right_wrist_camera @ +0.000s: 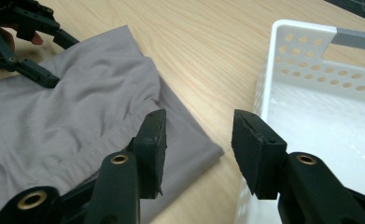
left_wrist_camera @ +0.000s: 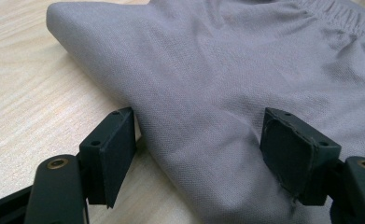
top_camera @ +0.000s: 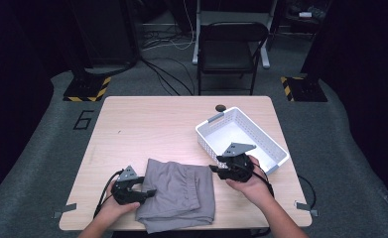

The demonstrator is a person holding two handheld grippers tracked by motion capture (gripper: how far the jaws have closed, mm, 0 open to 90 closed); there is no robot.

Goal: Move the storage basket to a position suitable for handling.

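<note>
While my left gripper (left_wrist_camera: 199,154) rests low on the table (top_camera: 147,119), its jaws stand wide apart with a fold of the grey shorts (left_wrist_camera: 227,84) lying between them; the pads (left_wrist_camera: 117,149) do not press on the cloth, which bulges up just ahead of the tips and spreads away beyond them. From above, that gripper (top_camera: 149,193) sits at the near left edge of the shorts (top_camera: 179,191), its tips just over the cloth's side.

My right gripper (right_wrist_camera: 199,154) hovers above the table with its jaws parted and nothing between them. Below and to the left of its tips lies the elastic waistband end of the shorts (right_wrist_camera: 77,121), whose corner reaches under the left jaw. To the right of the tips, just beside them, stands the white basket (right_wrist_camera: 283,65) with its perforated wall and a grey handle at the far rim. Farther off, past the shorts, I see my left gripper (right_wrist_camera: 54,60) at the cloth's far edge. From above, the right gripper (top_camera: 219,171) hangs between the shorts and the basket (top_camera: 206,131).
</note>
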